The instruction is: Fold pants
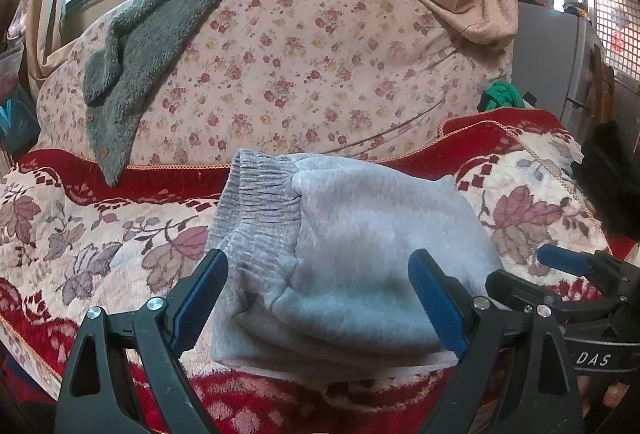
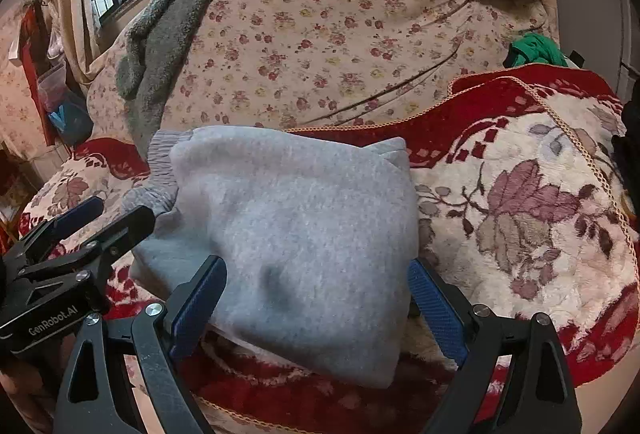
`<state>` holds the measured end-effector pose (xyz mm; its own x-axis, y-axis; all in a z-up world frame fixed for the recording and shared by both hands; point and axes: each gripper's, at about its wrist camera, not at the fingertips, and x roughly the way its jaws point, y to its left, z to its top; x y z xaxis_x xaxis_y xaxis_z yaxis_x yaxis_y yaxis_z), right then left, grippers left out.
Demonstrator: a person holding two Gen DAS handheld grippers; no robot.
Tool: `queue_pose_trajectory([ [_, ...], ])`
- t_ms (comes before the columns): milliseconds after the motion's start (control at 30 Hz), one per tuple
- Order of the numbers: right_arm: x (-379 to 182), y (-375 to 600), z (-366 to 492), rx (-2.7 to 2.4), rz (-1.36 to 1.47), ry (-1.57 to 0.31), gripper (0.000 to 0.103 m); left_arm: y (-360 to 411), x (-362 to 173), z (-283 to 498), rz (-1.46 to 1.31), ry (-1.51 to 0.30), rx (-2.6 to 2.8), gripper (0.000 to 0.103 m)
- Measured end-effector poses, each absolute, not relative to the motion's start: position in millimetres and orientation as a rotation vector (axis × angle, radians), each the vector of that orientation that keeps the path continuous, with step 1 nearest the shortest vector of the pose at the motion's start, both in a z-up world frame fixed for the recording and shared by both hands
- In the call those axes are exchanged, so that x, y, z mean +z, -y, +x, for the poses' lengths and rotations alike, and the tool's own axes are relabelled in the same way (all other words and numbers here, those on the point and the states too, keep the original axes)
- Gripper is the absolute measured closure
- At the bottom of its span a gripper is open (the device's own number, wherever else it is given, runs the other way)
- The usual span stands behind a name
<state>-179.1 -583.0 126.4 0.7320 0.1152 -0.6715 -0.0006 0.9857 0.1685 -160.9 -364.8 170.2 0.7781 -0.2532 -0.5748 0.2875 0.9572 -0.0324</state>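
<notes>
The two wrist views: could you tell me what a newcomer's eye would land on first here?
First, the folded grey pants, a compact bundle in the middle of the red floral blanket, elastic waistband toward the left. The left gripper and right gripper frame it, jaws wide, blue pads clear of the cloth. Behind, a grey fleece garment drapes over the flowered cover.
</notes>
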Motion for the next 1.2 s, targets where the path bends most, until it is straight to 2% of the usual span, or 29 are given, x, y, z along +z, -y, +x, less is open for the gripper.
queue_pose_trajectory([
  [1200, 121.0, 587.5, -175.5, 0.055, 0.167, -0.779, 0.008, 364.3, 162.8, -156.4, 0.059, -0.62, -0.293, 0.012],
])
